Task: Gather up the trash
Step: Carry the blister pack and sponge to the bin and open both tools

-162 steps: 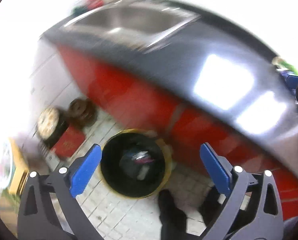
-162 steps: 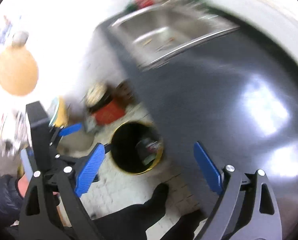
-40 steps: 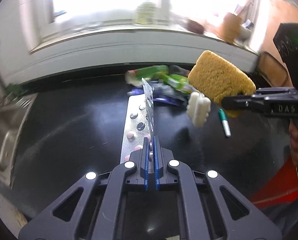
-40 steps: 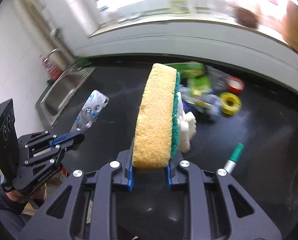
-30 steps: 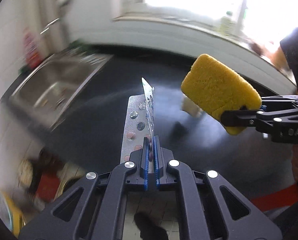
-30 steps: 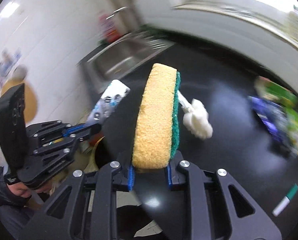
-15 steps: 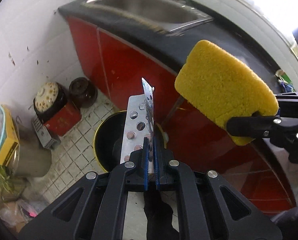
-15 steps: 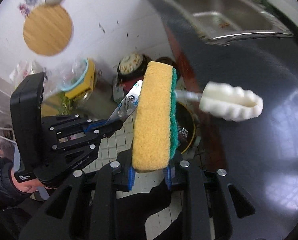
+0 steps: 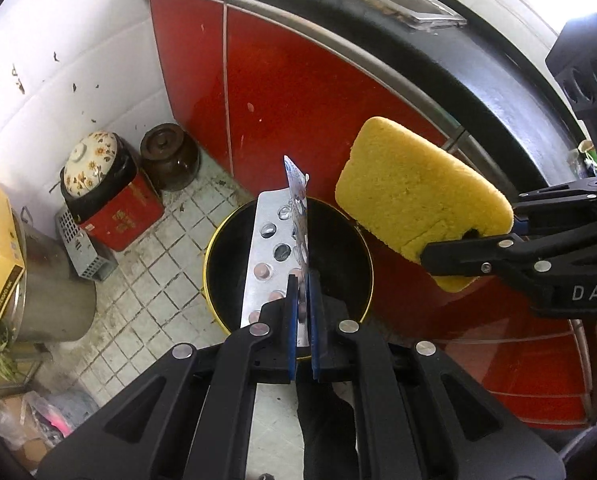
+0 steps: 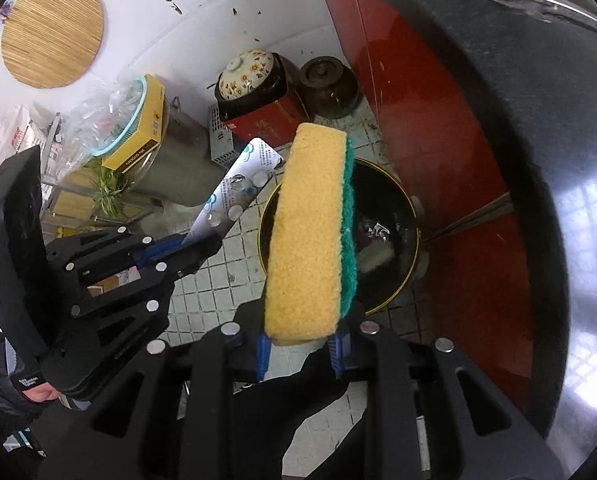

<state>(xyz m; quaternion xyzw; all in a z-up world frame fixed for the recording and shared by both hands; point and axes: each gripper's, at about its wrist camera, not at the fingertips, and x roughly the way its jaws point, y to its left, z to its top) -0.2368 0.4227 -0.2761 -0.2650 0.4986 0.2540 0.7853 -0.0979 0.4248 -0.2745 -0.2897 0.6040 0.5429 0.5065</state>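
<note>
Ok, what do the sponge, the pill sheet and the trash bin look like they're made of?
Sponge: porous yellow foam with a coarse green scouring layer on one face.
Pill sheet: shiny silver foil with clear plastic bubbles, likely a blister pack.
Trash bin: a yellow rim around a dark inside; plastic or metal, I cannot tell.

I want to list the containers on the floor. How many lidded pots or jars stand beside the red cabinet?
2. The flowered-lid pot sits on a red box near the white wall; the brown jar stands on the floor beside it, against the red cabinet. Others may be hidden.
</note>
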